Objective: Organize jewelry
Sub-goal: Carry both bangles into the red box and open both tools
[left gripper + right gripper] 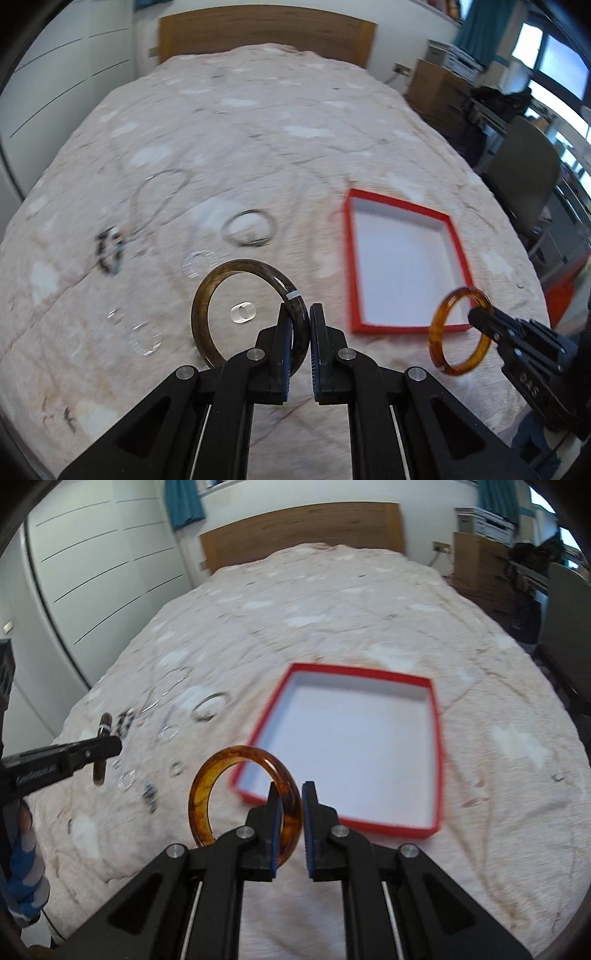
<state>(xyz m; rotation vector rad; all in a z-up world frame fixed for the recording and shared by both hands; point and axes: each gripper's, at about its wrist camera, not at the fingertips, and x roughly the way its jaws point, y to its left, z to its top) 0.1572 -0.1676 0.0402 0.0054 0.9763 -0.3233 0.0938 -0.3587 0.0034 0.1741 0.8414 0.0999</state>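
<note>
My left gripper (301,314) is shut on a dark brown bangle (207,295), held upright above the bed; the same bangle (101,753) shows edge-on in the right wrist view, in the left gripper (110,744). My right gripper (290,794) is shut on an amber tortoiseshell bangle (207,775), also lifted; in the left wrist view that amber bangle (439,325) hangs from the right gripper (476,317) over the near corner of the box. The red box (437,746) with a white inside lies open and holds nothing; it appears as the red box (460,251) to the right.
More jewelry lies on the pink bedspread (258,129): a thin bangle (249,227), a necklace (162,195), a dark beaded bracelet (109,249), clear rings (242,312). A wooden headboard (266,33) is far back. A chair (524,177) and furniture stand at the right.
</note>
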